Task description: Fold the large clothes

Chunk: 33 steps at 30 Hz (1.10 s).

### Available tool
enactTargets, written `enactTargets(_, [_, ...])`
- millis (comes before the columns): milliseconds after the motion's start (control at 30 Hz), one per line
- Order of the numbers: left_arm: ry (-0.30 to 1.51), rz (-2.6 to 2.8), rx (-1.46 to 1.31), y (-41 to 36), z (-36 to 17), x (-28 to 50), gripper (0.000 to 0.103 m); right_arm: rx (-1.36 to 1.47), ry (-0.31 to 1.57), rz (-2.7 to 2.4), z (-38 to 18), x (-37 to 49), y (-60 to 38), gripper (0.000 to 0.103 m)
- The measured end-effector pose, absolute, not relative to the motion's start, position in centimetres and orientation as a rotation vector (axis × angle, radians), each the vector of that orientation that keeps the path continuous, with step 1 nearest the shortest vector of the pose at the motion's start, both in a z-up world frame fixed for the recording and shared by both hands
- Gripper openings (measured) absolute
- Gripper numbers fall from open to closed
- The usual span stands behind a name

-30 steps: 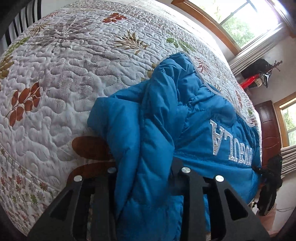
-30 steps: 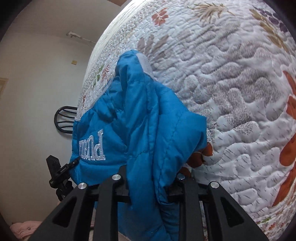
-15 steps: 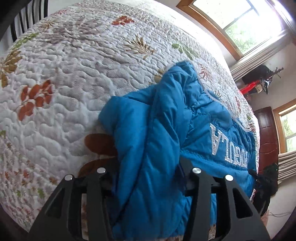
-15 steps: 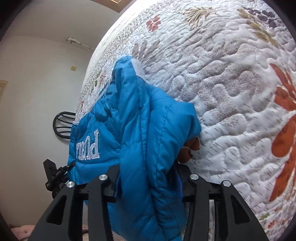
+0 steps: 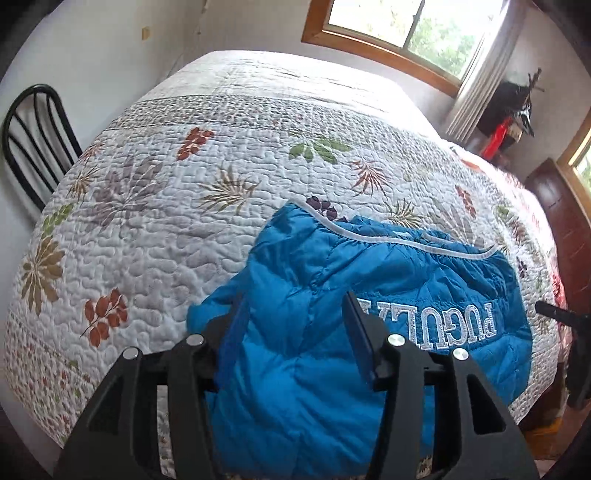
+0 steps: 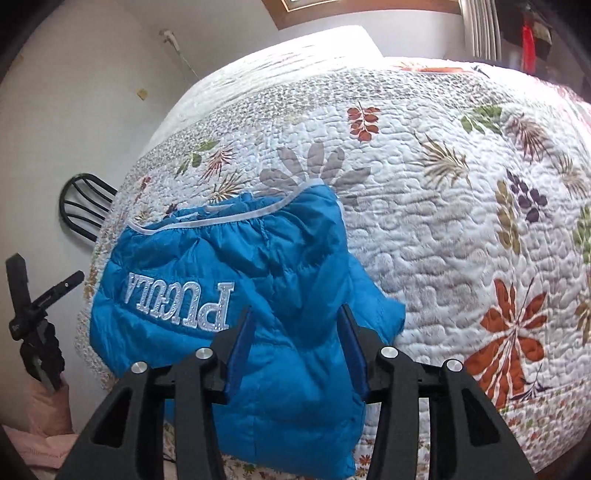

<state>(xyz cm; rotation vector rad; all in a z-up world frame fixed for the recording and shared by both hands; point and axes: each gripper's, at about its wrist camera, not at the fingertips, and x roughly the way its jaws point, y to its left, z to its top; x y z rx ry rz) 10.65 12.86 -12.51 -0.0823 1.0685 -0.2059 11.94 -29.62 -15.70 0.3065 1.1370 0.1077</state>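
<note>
Left wrist view: a blue padded jacket [image 5: 369, 295] is seen lying on the near part of a bed covered by a white quilt [image 5: 166, 221] printed with leaves; its nearest part hangs over the bed edge. White lettering [image 5: 436, 325] on the jacket is read upside down, and a white-piped hem [image 5: 388, 240] marks its far edge. The left gripper [image 5: 293, 332] is shown with its jaws spread wide, the blue-padded fingers [image 5: 356, 332] standing apart over the fabric; nothing is pinched between them. A black chair [image 5: 33, 147] is seen beside the bed at left, and a wood-framed window [image 5: 399, 33] at the far wall. The right gripper [image 5: 565, 332] is glimpsed at the right margin.

Right wrist view: the same jacket [image 6: 280, 273] is seen on the near left portion of the quilt [image 6: 443, 221], the lettering [image 6: 177, 302] again inverted and the hem [image 6: 221, 218] farthest away. The right gripper [image 6: 295, 332] is likewise shown wide open, fingers [image 6: 240, 343] apart above the cloth, with no fabric clamped. The left gripper [image 6: 33, 310] appears at the left margin, well apart; whether it is open cannot be told here. The chair [image 6: 85, 206] stands behind the bed's left edge
</note>
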Motion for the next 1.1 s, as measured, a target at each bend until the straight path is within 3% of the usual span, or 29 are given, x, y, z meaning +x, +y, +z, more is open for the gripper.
enactTargets(233, [1.175,-0.199,-0.006,8.9,-17.7,15.5,0.051,0.265,1.228,0.096,-19.9,18.1,-27.0,0.044])
enactTargets(367, [1.240,-0.193,-0.010,9.1,-20.8,17.2,0.053,0.318,1.268,0.095,-22.4,19.6,-28.1,0.037])
enactTargets(600, [1.249,-0.187,-0.087,9.7,-21.0,17.6,0.051,0.349,1.271,0.131,-22.6,19.7,-28.9,0.037])
enactTargets(767, [1.186,-0.132,-0.152,11.8,-17.1,14.2,0.055,0.281,1.207,0.151,-18.5,16.6,-29.1,0.039])
enactTargets(833, [1.158,-0.096,-0.177,12.9,-15.8,11.7,0.065,0.238,1.214,0.148,-17.4,14.9,-28.9,0.039])
enactTargets(1100, [1.185,0.126,-0.379,17.7,-16.1,1.6,0.067,0.136,1.267,0.166,-16.1,8.8,-28.0,0.039])
